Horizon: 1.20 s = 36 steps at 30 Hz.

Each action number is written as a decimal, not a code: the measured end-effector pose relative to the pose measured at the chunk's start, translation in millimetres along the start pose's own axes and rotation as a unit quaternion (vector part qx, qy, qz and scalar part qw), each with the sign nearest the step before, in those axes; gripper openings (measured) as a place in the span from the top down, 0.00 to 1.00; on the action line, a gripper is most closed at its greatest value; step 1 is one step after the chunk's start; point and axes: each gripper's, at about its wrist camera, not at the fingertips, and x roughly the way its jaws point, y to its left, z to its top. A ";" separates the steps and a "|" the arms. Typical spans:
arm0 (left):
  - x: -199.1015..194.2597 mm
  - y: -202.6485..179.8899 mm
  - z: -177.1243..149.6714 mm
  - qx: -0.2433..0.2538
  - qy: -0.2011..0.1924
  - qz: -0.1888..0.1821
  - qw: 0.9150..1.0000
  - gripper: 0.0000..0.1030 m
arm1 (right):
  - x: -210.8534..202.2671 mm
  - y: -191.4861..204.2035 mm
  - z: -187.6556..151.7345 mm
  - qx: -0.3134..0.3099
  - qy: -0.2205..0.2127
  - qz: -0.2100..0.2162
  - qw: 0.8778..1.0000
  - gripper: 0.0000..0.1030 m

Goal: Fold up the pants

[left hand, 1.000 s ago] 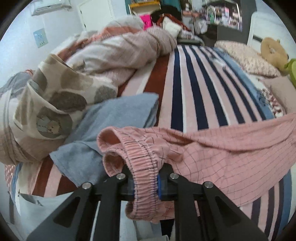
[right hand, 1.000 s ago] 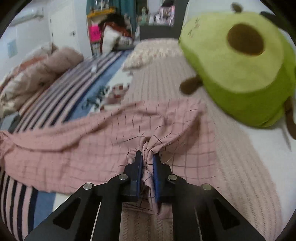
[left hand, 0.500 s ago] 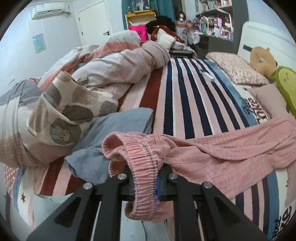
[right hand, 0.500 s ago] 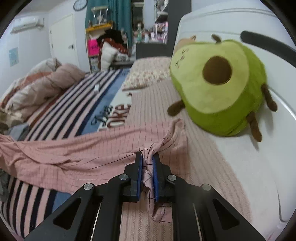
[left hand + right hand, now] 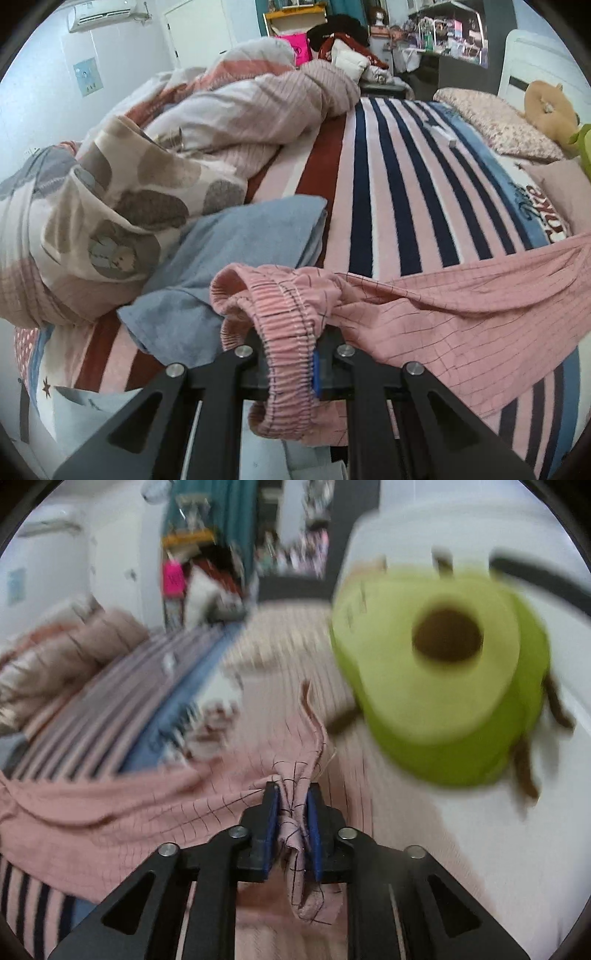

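Pants (image 5: 461,317) pink, grid pattern, stretched sideways across striped bed (image 5: 391,192). Left tongs (image 5: 291,360) clamped tight on elastic waistband, next to blue towel (image 5: 236,266). Right tongs (image 5: 291,834) at other end, jaws opening, bunched cloth between pads but looks loose now. Avocado plush (image 5: 443,679) just beyond, view blurry.
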 end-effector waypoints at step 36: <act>-39.8 -14.2 -4.9 0.025 -0.025 -0.033 0.999 0.90 | -28.3 -0.4 -18.5 -0.018 0.051 0.024 0.998 0.42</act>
